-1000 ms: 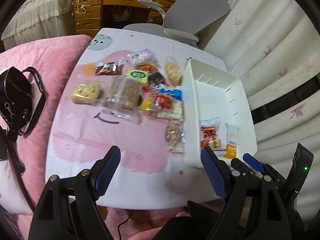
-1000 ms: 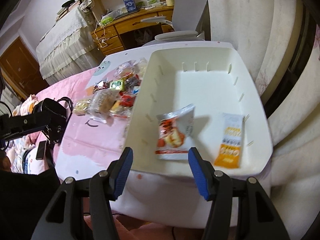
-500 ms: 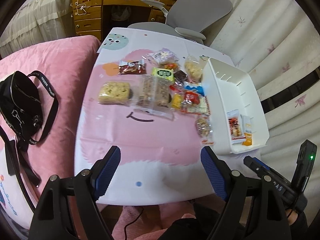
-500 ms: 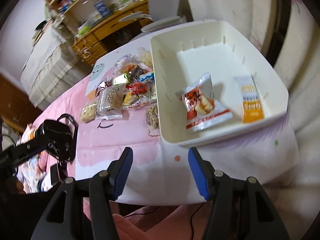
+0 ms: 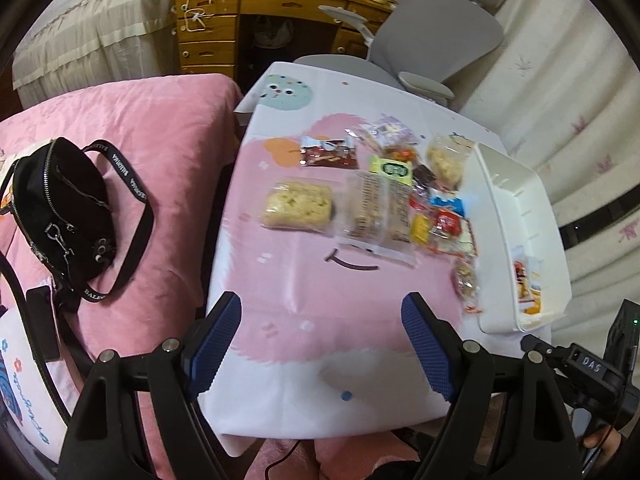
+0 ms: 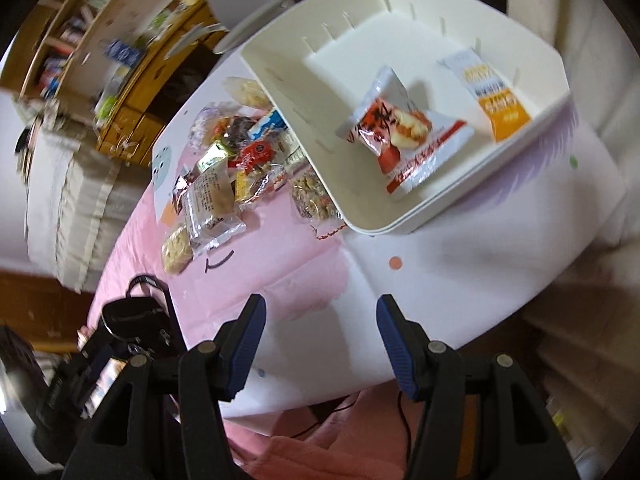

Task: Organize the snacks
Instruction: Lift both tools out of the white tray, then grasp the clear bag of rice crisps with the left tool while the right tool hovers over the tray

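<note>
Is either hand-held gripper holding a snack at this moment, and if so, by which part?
Nothing is held. The left hand-held gripper and right hand-held gripper are both open, with only the table showing between their fingers.

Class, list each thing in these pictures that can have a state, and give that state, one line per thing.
Left gripper: open, empty.
Right gripper: open, empty.
White bin: holds two packets.
Red packet: lying in bin.
Orange packet: lying flat in bin.
Snack pile: loose on table.
Black bag: on pink bed.
</note>
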A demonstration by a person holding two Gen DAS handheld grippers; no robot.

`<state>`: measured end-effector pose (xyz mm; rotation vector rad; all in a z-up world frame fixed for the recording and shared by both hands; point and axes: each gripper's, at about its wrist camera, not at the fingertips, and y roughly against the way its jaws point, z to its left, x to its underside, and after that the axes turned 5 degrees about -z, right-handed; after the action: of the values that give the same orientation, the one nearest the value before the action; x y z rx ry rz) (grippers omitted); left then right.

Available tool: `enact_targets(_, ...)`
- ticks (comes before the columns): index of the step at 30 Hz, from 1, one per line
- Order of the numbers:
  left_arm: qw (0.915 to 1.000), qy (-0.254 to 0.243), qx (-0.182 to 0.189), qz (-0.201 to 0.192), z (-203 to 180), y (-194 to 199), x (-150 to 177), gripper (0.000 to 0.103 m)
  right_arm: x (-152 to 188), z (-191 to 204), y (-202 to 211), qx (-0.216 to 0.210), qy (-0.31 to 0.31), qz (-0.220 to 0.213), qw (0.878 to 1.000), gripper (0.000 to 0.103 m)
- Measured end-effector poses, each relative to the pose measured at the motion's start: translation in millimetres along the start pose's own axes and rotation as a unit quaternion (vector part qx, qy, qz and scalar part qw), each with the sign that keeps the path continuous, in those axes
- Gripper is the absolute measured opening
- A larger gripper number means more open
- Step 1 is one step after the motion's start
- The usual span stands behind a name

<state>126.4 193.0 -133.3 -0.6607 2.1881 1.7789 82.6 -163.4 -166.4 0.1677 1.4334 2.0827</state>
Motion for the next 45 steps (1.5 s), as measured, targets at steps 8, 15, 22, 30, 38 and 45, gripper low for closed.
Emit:
enact_targets(8, 0.9997, -0.001, -0.02, 0.012, 13, -24, -22, 0.081, -8, -4, -28, -0.008, -0.134, 0.006, 0.991, 0.059)
enact_targets(15, 0.9986, 0.004, -0.036, 0.04, 14, -60, -45, 0.081, -19, -8, -48, -0.015, -0.227, 0.005, 0.974, 0.072)
enact_targets(22, 0.995, 0.023, -0.062, 0.075, 18, -103, -65, 0.081, -32, -7, -68, -0.012, -0.319, -0.006, 0.948, 0.073)
enact_targets(30, 0.9898, 0.037, -0.085, 0.108, 21, -152, -86, 0.081, -47, -5, -93, 0.018, -0.392, -0.013, 0.92, 0.073)
enact_targets(38, 0.9855, 0.046, -0.089, 0.137, 24, -187, -95, 0.081, -58, -11, -115, 0.07, -0.424, -0.003, 0.903, 0.073)
enact_targets(45, 0.9834, 0.064, -0.084, 0.148, 27, -205, -94, 0.082, -68, -11, -130, 0.083, -0.425, 0.002, 0.901, 0.073)
